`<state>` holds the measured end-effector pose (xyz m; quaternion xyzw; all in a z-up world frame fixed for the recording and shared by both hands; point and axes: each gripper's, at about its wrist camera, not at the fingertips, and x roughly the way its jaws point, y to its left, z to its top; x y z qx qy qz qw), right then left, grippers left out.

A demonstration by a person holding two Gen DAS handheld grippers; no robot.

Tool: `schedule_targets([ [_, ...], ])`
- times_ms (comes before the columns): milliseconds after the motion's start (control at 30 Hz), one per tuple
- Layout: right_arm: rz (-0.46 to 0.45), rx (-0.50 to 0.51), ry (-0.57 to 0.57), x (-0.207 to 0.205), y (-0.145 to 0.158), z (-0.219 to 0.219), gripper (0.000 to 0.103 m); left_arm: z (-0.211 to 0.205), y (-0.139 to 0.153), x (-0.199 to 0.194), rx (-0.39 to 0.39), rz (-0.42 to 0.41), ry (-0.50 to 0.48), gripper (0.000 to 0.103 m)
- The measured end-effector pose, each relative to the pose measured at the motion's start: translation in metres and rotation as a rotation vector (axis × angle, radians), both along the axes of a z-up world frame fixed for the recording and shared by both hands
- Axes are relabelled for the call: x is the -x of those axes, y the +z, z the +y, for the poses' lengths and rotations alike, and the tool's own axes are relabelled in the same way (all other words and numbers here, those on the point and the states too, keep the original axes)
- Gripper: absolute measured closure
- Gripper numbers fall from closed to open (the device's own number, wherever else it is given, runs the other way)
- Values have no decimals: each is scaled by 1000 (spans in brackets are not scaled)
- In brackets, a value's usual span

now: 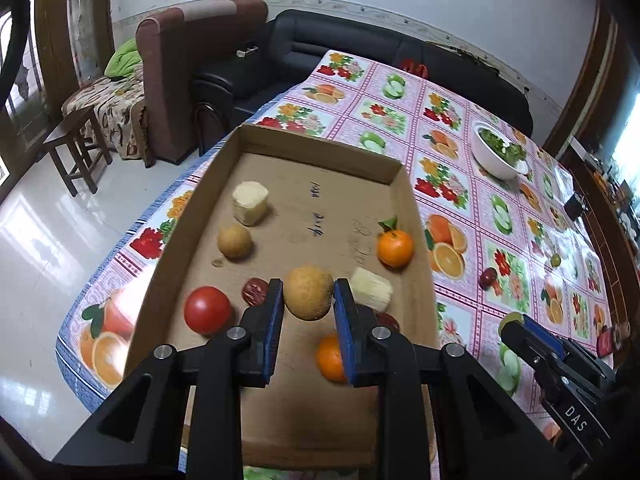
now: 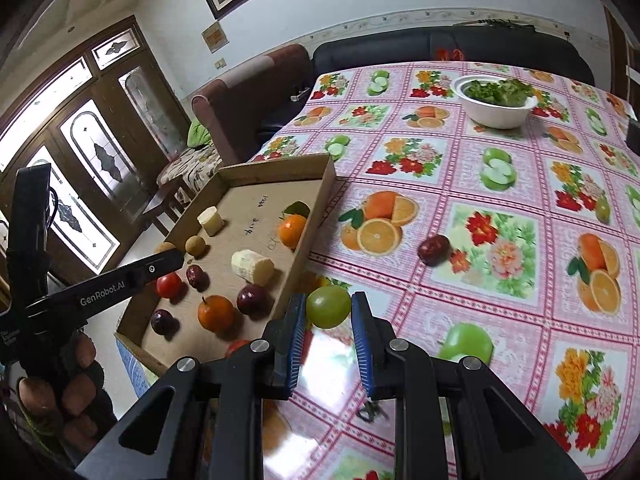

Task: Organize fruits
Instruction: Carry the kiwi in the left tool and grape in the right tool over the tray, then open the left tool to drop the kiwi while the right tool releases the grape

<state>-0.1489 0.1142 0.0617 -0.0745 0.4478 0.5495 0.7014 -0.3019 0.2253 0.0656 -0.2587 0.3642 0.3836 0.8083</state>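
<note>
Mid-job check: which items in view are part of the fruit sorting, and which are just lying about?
Job items:
- cardboard tray
- brown round fruit in left gripper
- green grape in right gripper
- loose red date on the cloth
- oranges, tomato, dates already in the tray

Lying about:
- white bowl of greens
- black sofa
- wooden stool

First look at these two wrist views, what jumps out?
Each gripper is shut on a fruit: the left gripper holds a round tan longan-like fruit above the shallow cardboard tray, the right gripper a green grape over the pink fruit-print tablecloth. The tray already holds oranges, a red tomato and pale banana chunks. One dark red date lies loose on the cloth.
</note>
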Motion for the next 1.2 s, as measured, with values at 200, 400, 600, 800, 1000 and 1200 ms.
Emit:
schedule_targets([
  [200,8,-8,35,-1,3,28,80,15,-3,-7,24,6,-6,81],
  [400,36,-22,82,-9,6,79,80,29,-8,-32,38,37,-27,81],
  [600,60,34,128,-23,-6,148,80,44,-20,-54,59,80,-27,80],
  [800,55,92,165,-28,-23,190,80,55,-30,-64,88,108,-27,80],
  [1000,41,127,207,-24,-35,211,80,60,-38,-69,107,124,-32,80],
  [1200,37,167,224,-22,-51,218,80,63,-45,-71,134,132,-31,80],
])
